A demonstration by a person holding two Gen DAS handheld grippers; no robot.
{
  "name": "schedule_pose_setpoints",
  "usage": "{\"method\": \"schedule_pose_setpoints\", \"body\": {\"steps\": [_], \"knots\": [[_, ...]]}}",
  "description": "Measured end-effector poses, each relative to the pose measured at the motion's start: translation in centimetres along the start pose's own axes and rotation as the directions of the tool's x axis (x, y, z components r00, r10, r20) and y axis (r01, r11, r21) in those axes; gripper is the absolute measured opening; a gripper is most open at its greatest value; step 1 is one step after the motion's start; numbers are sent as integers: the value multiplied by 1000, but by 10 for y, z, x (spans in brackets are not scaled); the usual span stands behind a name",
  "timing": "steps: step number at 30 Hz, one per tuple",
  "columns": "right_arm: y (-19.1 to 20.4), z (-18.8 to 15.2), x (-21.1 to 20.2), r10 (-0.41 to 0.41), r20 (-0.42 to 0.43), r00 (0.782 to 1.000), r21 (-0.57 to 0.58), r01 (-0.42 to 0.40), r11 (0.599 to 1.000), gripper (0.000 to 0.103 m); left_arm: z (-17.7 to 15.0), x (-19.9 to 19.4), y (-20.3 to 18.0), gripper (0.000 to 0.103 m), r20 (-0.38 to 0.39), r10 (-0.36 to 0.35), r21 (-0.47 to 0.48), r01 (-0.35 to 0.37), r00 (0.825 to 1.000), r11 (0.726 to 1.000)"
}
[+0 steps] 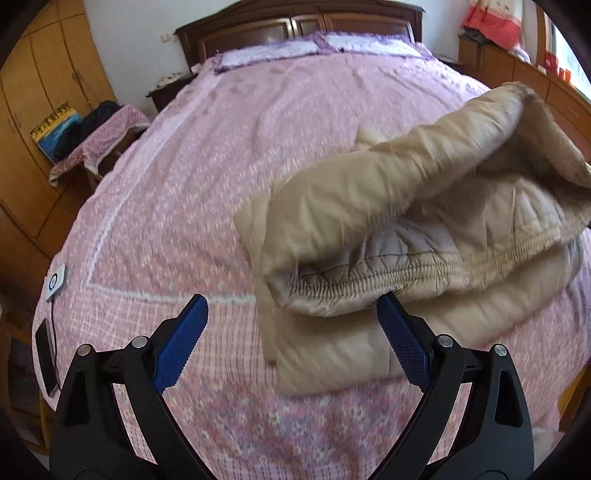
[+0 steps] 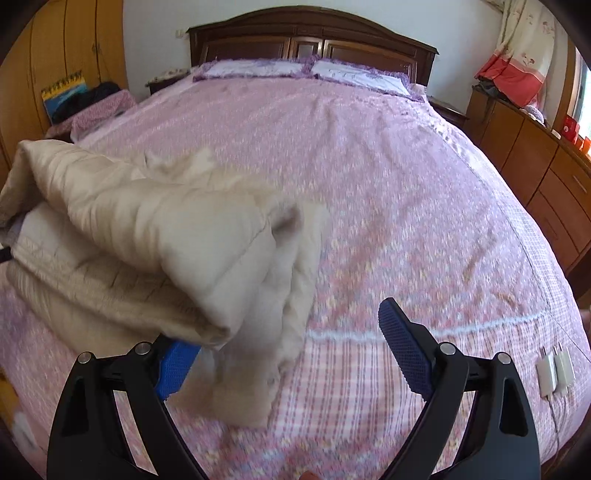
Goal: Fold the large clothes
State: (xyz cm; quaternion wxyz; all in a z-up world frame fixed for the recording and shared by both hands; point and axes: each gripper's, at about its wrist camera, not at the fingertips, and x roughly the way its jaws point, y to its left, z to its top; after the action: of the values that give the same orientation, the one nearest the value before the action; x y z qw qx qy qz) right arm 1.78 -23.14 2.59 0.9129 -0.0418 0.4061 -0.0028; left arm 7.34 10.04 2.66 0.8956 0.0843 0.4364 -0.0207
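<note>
A beige padded jacket (image 1: 406, 221) lies folded on the pink bedspread (image 1: 184, 184), its upper layer raised and blurred, its elastic hem facing me. My left gripper (image 1: 291, 310) is open and empty; the jacket's hem corner sits between and just above its blue pads, against the right pad (image 1: 400, 343). In the right wrist view the jacket (image 2: 147, 236) fills the left side. My right gripper (image 2: 284, 332) is open; the jacket's folded corner hangs over its left pad (image 2: 173, 365) and hides that tip.
A phone (image 1: 46, 356) and a white charger (image 1: 55, 282) lie at the bed's left edge. White plugs (image 2: 554, 373) lie at its right edge. Pillows (image 2: 306, 72) and a wooden headboard (image 2: 310, 33) are at the far end. Wooden cabinets (image 2: 535, 177) stand on the right.
</note>
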Motion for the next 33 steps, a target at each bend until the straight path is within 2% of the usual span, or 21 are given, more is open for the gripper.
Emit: {"method": "schedule_pose_setpoints", "body": {"steps": [7,12,20,26,33], "knots": [[-12,39,-8,46,51,998,108,-51,993,89,26,-15,20,92,67,-7,-97,13,998,995],[-15,48,-21,52,101,994,115,-64,991,89,27,-23,31,92,64,22,-127,-14,998,992],[-18,32,-4,63,45,997,140,-69,988,89,17,-24,47,92,49,31,-166,-22,998,986],[-12,30,6,74,19,997,133,-76,988,89,22,-12,55,92,41,-5,-200,14,999,980],[-4,33,20,91,-9,996,126,-89,988,89,32,10,47,92,14,-41,-209,43,999,977]]}}
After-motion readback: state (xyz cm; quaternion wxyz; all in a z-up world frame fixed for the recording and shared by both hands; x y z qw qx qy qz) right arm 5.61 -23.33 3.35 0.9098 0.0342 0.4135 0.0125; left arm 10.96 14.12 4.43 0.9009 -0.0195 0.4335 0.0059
